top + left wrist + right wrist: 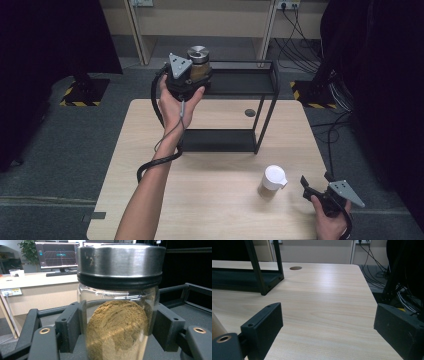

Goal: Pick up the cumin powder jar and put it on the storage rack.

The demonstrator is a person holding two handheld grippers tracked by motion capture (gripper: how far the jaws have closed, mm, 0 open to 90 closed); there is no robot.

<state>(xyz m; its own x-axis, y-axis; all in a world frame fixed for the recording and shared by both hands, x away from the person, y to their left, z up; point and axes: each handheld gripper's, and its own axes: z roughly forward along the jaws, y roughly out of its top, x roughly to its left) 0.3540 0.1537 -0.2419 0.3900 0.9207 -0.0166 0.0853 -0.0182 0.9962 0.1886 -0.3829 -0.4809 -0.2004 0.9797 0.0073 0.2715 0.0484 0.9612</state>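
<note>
Forearm low in the high view: my left gripper (192, 75) lifts the jar (198, 64) at the rack's (265, 95) top shelf; a rail bump could tip it. Left gripper view: fingers (71, 326) pinch glass, may slip. Right gripper view: fingers (263, 326) wide, empty over the desk (324, 305).

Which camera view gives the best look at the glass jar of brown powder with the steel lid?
The left gripper view: the glass jar of brown powder with the steel lid stands close up between the left claw pads, with powder and lid rim sharp. The high view shows the jar small, partly hidden by that claw, at the black metal shelf rack.
</note>
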